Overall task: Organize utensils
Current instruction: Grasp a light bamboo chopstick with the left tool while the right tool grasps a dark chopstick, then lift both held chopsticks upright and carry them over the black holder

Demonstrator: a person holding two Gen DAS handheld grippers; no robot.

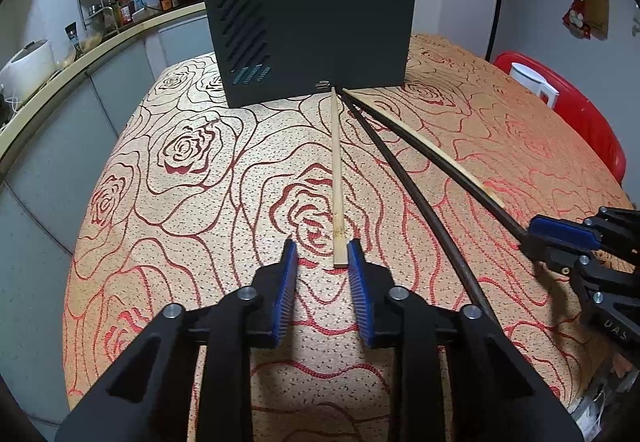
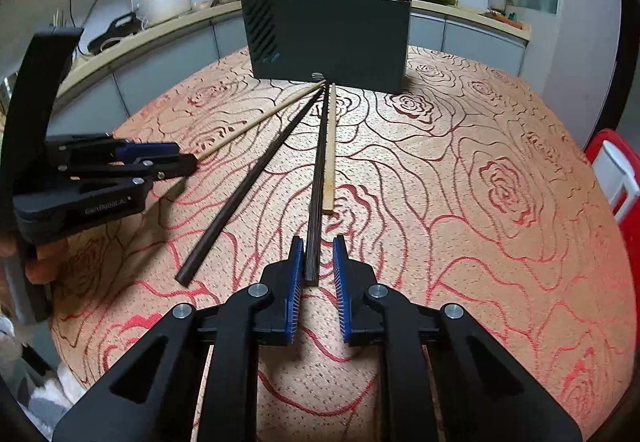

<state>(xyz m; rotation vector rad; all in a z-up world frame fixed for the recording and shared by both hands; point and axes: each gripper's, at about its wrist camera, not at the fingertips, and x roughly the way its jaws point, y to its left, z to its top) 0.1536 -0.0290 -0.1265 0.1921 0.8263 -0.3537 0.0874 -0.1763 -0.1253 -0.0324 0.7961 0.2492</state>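
Observation:
A dark utensil holder (image 1: 320, 41) (image 2: 332, 37) stands at the table's far side, with brown chopsticks in its left part and dark ones in its right. Several chopsticks fan out from its foot over the cloth. My left gripper (image 1: 322, 248) is open around the near end of a light bamboo chopstick (image 1: 338, 181); the right pad is close to it and a gap shows on the left. My right gripper (image 2: 319, 242) is open around the end of a dark chopstick (image 2: 318, 181), with a gap on its right. A second light chopstick (image 2: 330, 161) lies beside that one. Another dark chopstick (image 2: 240, 197) lies loose between the two grippers.
The round table wears a rose-patterned cloth (image 1: 180, 201). A red chair with a white kettle (image 1: 532, 81) stands at the right edge. A curved counter with a white rice cooker (image 2: 164, 1) and a rack of bottles (image 1: 108, 1) runs behind the table.

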